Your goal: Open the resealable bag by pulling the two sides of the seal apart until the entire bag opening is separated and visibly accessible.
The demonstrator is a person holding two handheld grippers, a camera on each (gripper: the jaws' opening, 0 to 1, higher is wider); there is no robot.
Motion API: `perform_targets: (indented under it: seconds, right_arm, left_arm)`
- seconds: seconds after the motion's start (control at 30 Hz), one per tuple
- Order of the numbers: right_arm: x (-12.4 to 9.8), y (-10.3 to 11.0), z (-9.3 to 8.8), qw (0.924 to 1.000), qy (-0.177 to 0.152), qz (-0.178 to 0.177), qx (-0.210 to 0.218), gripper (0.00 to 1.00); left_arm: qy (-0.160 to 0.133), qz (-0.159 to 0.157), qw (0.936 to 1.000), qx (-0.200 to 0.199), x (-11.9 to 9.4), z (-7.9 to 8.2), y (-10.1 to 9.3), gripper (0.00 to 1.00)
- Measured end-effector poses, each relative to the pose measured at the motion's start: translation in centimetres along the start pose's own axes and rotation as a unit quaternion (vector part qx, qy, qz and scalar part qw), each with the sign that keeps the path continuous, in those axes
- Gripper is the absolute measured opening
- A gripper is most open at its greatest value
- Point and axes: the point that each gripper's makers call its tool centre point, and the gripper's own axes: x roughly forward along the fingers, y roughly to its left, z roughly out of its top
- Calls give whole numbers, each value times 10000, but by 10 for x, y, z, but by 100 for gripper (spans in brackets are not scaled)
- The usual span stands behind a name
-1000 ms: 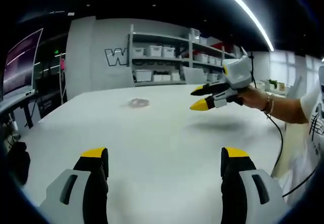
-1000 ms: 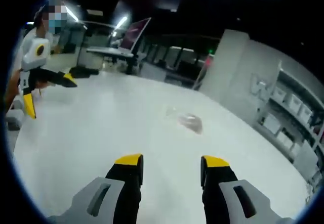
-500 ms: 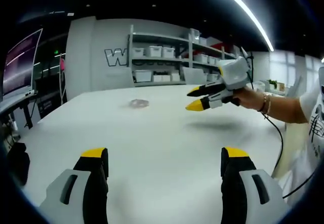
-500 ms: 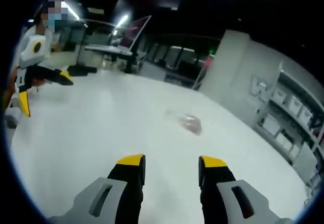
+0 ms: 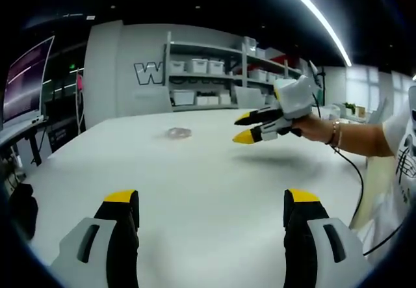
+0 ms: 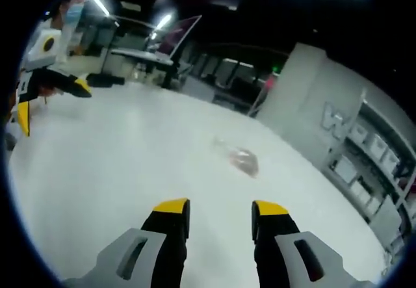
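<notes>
— Which step was in hand?

— The approach, as I judged it. The resealable bag (image 5: 177, 132) lay flat on the white desk (image 5: 214, 190), far out from both grippers, small and clear with something pale pinkish inside. Nothing touched it, and its seal looked untouched, though it was too small to tell for certain.

— And the grippers?

— The left gripper (image 5: 210, 205) hung low over the near part of the desk, its jaws spread wide and holding nothing. The right gripper (image 6: 212, 208) pointed toward the bag from another side, jaws parted somewhat less and also empty. In the left gripper view the right gripper (image 5: 244, 127) hovered above the desk, off to the right of the bag and well apart from it, held in the person's hand (image 5: 313, 127).

— What did the next move call for?

— Both grippers would need to close in on the bag, each pinching one side of the seal at its mouth. A thin film lying flat would likely be hard to lift, so one lip might have to be teased up first.

— Anything in the way?

— Not on the desk between grippers and bag. Shelves (image 5: 214, 73) with white bins stood against the far wall, a monitor (image 5: 27, 80) sat on another desk to the left, and a cable (image 5: 357, 177) trailed from the right gripper, clear of the bag.
</notes>
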Motion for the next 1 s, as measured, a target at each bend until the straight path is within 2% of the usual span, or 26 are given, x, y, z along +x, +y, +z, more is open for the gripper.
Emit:
perform_targets:
  seconds: [0.33, 1.0]
  right_arm:
    - [13, 1, 8, 9998, -98, 82, -175, 34]
    - [38, 4, 8, 9984, -114, 210, -508, 29]
  left_arm:
    - [24, 21, 10000, -10, 2, -1, 5, 91]
    - [17, 50, 10000, -30, 3, 0, 11, 91]
